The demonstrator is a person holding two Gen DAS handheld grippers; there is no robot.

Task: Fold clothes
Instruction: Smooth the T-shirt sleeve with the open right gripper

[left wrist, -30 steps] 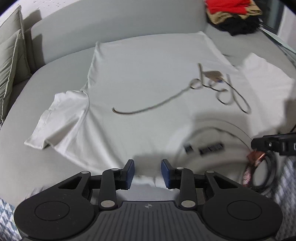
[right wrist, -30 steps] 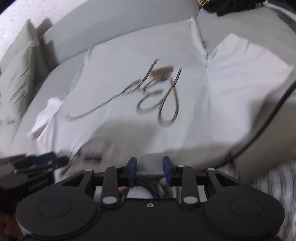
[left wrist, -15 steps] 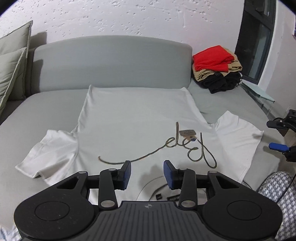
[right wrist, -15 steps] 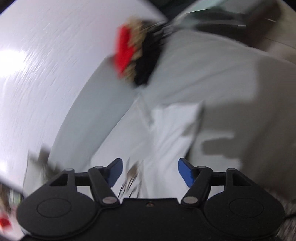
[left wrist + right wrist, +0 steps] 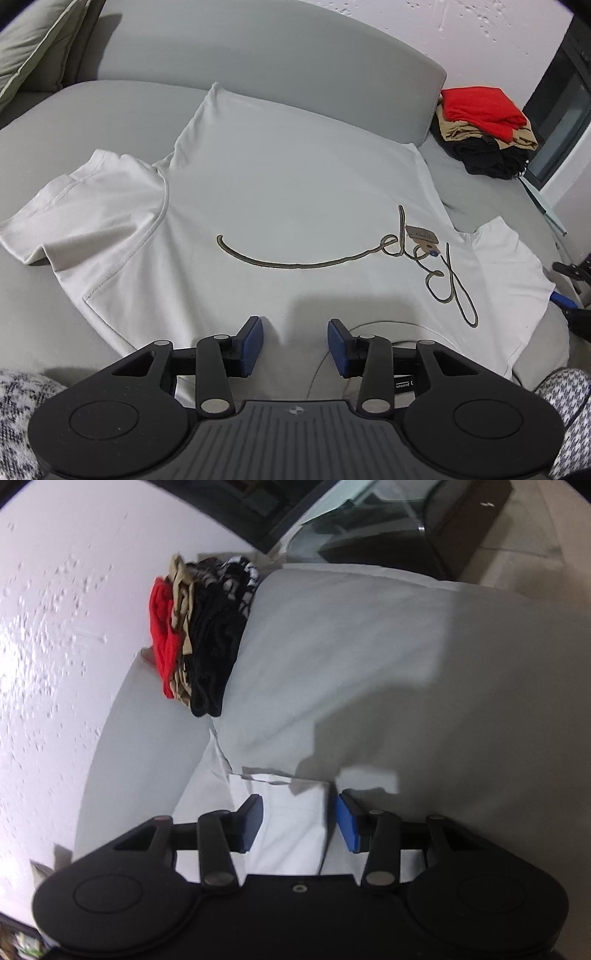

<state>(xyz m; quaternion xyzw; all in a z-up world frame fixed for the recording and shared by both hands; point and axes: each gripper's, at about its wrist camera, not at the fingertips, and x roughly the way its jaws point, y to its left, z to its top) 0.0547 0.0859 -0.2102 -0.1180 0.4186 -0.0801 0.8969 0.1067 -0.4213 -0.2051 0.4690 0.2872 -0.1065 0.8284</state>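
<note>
Two grippers, both spread: the left gripper [image 5: 295, 341] hovers over the collar end of the white T-shirt [image 5: 295, 192] lying flat on the sofa [image 5: 258, 62]; the right gripper [image 5: 299, 821] has just been closing astride the sleeve [image 5: 291, 812] — pinch its hem squarely, then fold inward.

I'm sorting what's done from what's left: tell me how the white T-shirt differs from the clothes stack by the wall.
The white T-shirt lies spread flat and unfolded, sleeves out; the clothes stack is folded and piled. The T-shirt is a single pale garment with a looping script design; the stack layers red, tan and black pieces. The T-shirt fills the middle of the sofa; the stack sits at its far corner. Both rest on the grey sofa.
</note>
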